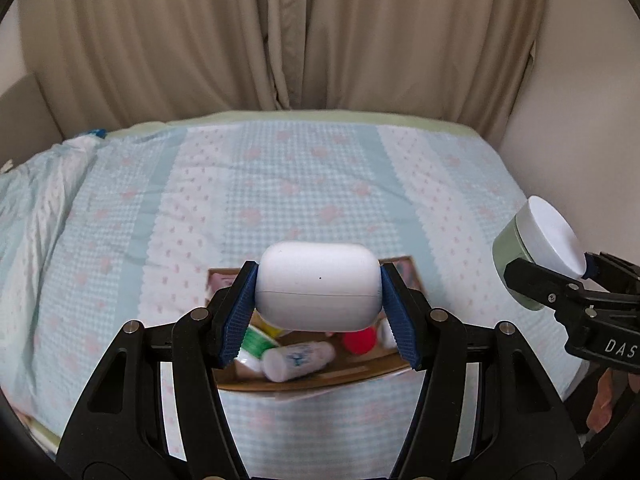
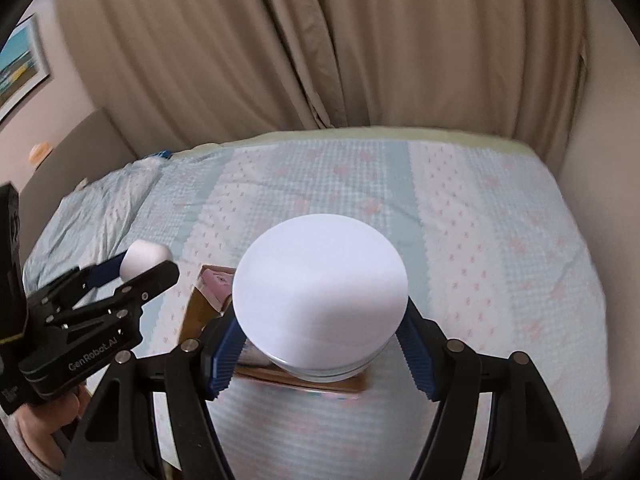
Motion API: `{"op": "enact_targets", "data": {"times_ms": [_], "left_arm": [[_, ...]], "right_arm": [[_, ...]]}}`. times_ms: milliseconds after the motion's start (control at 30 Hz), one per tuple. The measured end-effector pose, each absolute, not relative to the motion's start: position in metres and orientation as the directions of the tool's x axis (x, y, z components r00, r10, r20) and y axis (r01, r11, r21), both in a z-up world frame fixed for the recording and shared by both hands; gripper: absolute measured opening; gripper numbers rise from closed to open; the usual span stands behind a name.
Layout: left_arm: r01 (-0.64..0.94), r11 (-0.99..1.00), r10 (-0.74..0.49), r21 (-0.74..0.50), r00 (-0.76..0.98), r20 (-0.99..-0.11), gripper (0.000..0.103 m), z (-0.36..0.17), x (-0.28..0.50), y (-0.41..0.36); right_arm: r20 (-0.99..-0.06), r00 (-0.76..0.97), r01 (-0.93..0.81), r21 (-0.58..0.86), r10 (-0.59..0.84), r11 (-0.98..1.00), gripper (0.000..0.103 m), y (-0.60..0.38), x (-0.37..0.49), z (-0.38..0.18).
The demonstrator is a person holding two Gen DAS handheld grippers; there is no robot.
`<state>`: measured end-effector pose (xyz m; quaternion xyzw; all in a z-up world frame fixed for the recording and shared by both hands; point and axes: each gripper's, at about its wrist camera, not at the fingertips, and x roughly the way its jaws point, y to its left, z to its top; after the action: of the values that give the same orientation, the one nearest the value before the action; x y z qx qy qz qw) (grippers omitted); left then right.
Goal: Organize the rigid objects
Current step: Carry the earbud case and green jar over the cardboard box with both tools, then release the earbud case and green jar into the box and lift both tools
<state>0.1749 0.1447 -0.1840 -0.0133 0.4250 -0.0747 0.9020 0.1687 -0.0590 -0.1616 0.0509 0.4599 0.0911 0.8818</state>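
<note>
My left gripper [image 1: 318,292] is shut on a white earbud case [image 1: 318,284] and holds it above an open cardboard box [image 1: 312,378] on the bed. The box holds a white bottle [image 1: 298,360], a red-capped item [image 1: 359,340] and a green-and-white item [image 1: 256,342]. My right gripper [image 2: 320,336] is shut on a round jar with a white lid [image 2: 320,280], held above the same box [image 2: 196,312]. In the left wrist view the jar [image 1: 540,236] is at the far right, its body pale green. The earbud case [image 2: 144,258] shows at left in the right wrist view.
The bed has a light blue and pink patterned cover [image 1: 280,184]. Beige curtains [image 1: 280,32] hang behind it. A wall [image 1: 580,120] borders the bed's right side. A bunched quilt [image 1: 44,200] lies at the left. A framed picture [image 2: 20,68] hangs on the left wall.
</note>
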Motion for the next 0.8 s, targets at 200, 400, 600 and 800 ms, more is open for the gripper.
{"op": "enact_targets", "data": {"times_ms": [200, 400, 600, 800], "left_arm": [[0.154, 0.983, -0.173, -0.103, 0.572, -0.801, 0.057, -0.220, 0.205, 0.180], [0.142, 0.985, -0.156, -0.096, 0.508, -0.847, 0.057, -0.264, 0.233, 0.199], [0.178, 0.981, -0.137, -0.072, 0.385, -0.912, 0.057, -0.322, 0.265, 0.203], [0.201, 0.978, -0.119, -0.060, 0.299, -0.947, 0.057, -0.366, 0.289, 0.205]], "right_arm": [[-0.850, 0.496, -0.051, 0.176, 0.178, 0.983, 0.066, -0.023, 0.184, -0.196], [-0.894, 0.411, -0.061, 0.165, 0.176, 0.984, 0.066, 0.002, 0.203, -0.238], [-0.935, 0.293, -0.052, 0.191, 0.198, 0.980, 0.066, 0.019, 0.227, -0.292], [-0.954, 0.207, -0.033, 0.214, 0.216, 0.976, 0.066, 0.031, 0.246, -0.336]]}}
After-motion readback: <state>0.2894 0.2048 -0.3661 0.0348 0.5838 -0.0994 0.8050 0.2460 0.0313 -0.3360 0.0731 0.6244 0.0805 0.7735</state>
